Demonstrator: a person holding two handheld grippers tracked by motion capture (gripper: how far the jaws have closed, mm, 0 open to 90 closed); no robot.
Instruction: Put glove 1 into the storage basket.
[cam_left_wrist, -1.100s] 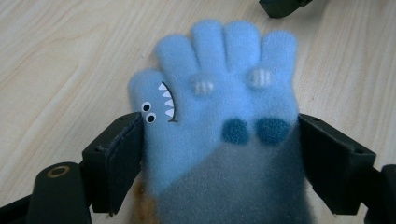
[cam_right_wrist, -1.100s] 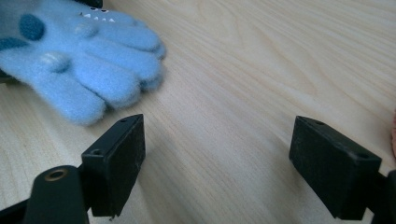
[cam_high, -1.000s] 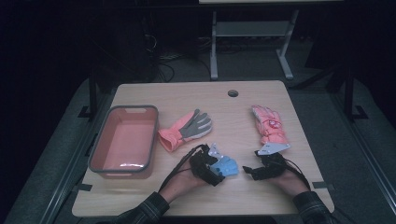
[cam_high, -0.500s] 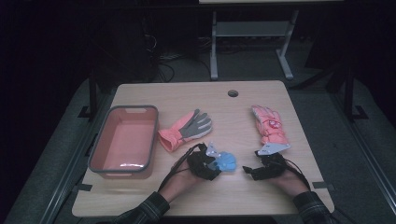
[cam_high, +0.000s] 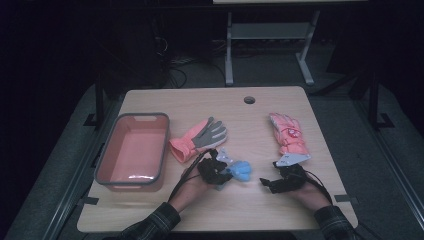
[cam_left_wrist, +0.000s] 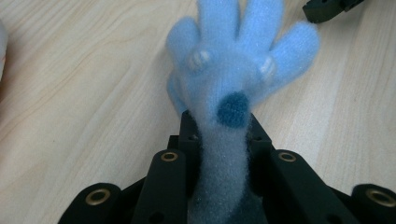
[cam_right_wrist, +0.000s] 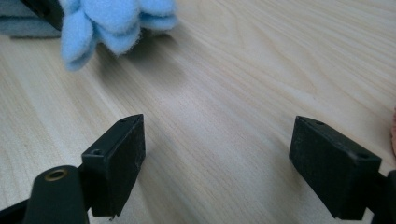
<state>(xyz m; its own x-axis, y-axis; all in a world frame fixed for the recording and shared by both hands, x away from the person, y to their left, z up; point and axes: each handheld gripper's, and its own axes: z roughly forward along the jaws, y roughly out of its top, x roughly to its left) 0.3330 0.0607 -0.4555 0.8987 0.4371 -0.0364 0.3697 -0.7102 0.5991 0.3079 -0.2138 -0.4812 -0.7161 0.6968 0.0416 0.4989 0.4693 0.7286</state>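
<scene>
A fluffy light-blue glove (cam_high: 243, 171) lies near the table's front middle, fingers pointing right. My left gripper (cam_high: 220, 173) is at its cuff end. In the left gripper view the jaws have just been closing and now pinch the glove's (cam_left_wrist: 233, 70) cuff; my left gripper (cam_left_wrist: 219, 128) is shut on it. My right gripper (cam_high: 266, 183) rests on the table to the right of the glove. In the right gripper view my right gripper (cam_right_wrist: 217, 158) stands open over bare wood, with the glove's fingers (cam_right_wrist: 107, 23) farther off at the top left.
A pink tray (cam_high: 102, 160) with a grey rim sits at the left. A pink-and-grey glove (cam_high: 200, 137) lies beside it, just behind my left hand. A pink padded glove (cam_high: 287, 135) lies behind my right gripper. A cable hole (cam_high: 249, 99) is at the table's far edge.
My left gripper's jaws have closed in on the blue glove's cuff. Both hands stay where they were.
</scene>
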